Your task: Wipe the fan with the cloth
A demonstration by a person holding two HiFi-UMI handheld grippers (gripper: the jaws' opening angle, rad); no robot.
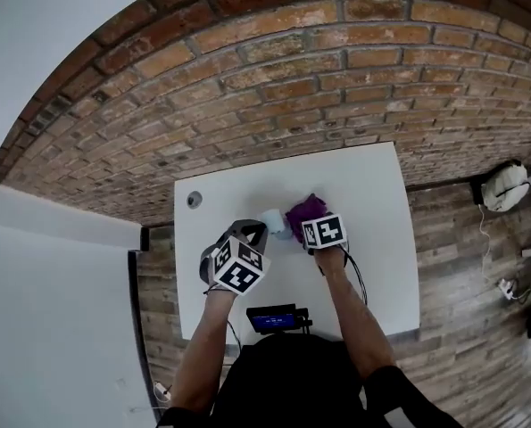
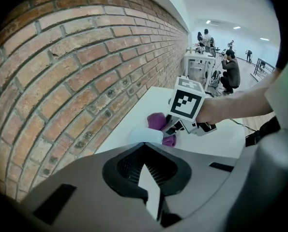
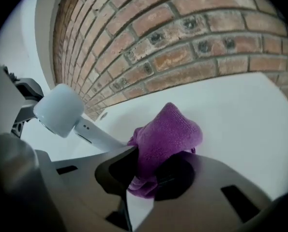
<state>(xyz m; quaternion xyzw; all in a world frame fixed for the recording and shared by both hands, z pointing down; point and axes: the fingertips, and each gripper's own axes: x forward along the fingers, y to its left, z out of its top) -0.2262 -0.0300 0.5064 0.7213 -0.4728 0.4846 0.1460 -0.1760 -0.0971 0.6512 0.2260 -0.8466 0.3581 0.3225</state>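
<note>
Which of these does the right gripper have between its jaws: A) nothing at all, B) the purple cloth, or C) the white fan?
B: in the right gripper view, the right gripper is closed on the purple cloth, while the white fan sits outside its jaws.

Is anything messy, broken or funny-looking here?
Nothing looks wrong. The purple cloth is bunched up, but only because the right tool is pinching it, right beside the white fan. No spill or break shows on the table.
</note>
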